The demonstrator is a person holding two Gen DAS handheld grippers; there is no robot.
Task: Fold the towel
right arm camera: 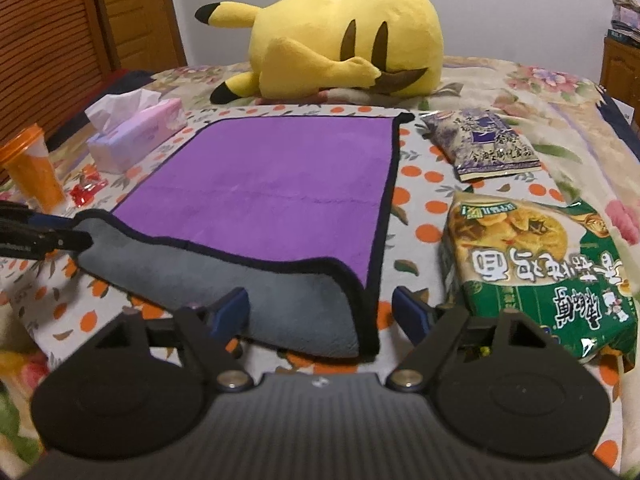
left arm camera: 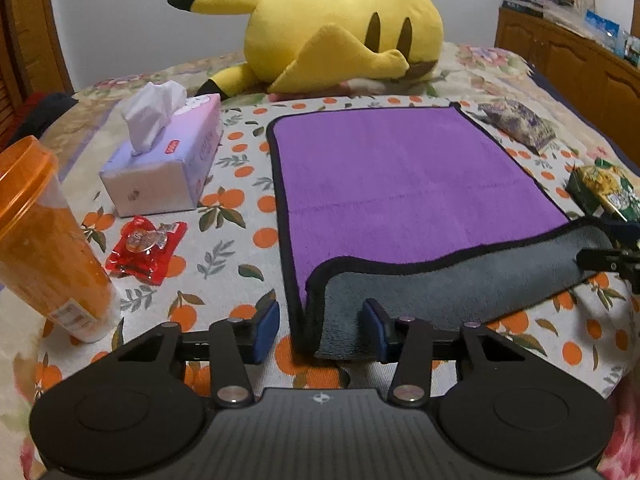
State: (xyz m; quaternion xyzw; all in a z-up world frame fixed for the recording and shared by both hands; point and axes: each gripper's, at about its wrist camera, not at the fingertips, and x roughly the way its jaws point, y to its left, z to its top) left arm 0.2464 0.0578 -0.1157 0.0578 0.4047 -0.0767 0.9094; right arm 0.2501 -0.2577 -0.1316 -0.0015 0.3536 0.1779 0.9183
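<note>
A purple towel [left arm camera: 392,176] with a black border and grey underside lies flat on the orange-print cloth; it also shows in the right wrist view [right arm camera: 264,184]. Its near edge is turned back in a loose flap, grey side [left arm camera: 440,280] up. My left gripper [left arm camera: 322,330] is open, its blue pads either side of the flap's near left corner. My right gripper [right arm camera: 324,314] is open around the near right corner [right arm camera: 320,320]. Each gripper shows at the other view's edge, the right one [left arm camera: 612,260] and the left one [right arm camera: 44,236].
A yellow plush toy [left arm camera: 336,32] lies beyond the towel. Left of it are a tissue box [left arm camera: 164,160], a red candy packet [left arm camera: 148,248] and an orange cup [left arm camera: 44,240]. Right of it are a purple snack bag [right arm camera: 484,148] and a green noodle packet [right arm camera: 536,272].
</note>
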